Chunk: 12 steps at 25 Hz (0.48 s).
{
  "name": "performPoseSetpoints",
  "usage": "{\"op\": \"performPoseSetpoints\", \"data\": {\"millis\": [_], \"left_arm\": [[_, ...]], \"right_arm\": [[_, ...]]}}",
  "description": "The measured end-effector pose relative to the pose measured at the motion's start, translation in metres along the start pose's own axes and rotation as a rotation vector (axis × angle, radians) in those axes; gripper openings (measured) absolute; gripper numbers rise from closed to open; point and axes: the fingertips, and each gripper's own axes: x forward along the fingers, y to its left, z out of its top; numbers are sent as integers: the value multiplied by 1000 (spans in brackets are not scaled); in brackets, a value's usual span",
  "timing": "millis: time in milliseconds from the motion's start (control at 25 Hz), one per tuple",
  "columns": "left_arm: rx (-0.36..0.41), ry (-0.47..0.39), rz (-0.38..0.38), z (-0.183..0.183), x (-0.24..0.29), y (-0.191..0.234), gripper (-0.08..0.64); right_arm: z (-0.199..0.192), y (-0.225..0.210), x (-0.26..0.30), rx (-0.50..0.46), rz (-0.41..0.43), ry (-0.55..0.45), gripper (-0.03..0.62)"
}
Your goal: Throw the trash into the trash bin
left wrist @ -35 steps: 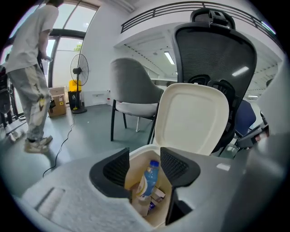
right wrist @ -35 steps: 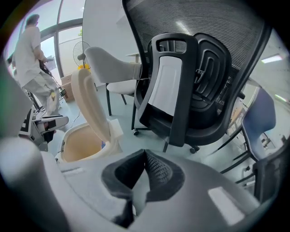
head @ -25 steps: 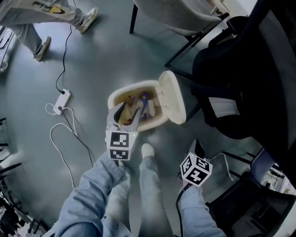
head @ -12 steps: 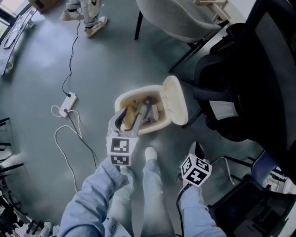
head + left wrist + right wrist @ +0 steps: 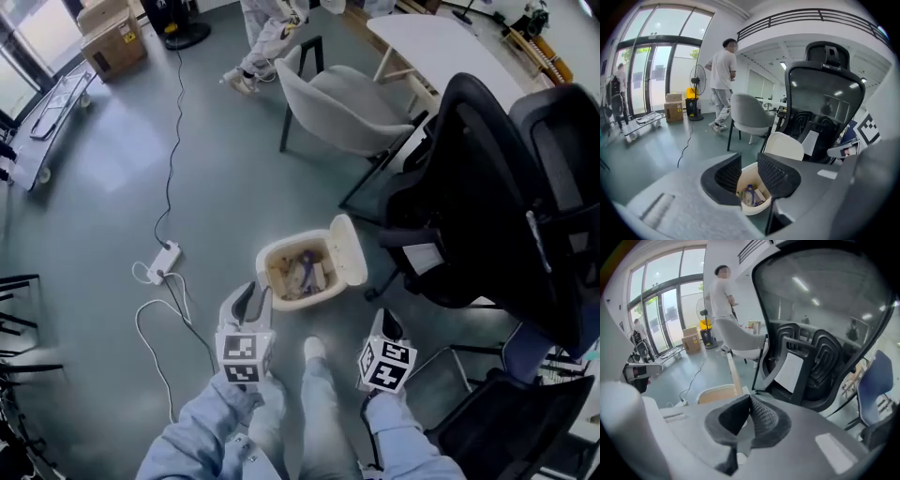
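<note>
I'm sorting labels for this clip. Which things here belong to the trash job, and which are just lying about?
Job: bin, its open lid, trash inside it.
Lying about: power strip, grey chair, black chair, white table, cardboard box.
</note>
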Motion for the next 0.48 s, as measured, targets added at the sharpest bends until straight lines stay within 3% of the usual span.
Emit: {"op": "performPoseSetpoints", "data": {"millis": [200, 320, 480], "left_arm": [[15, -56, -52, 58, -58, 7, 44], [51, -89, -42, 97, -92, 15, 11], [46, -125, 14, 135, -149, 28, 9]], "right_arm": [[52, 35, -48, -186, 77, -65, 3], [96, 50, -81, -290, 111, -135, 3], [149, 41, -132, -253, 125, -191, 3]]}}
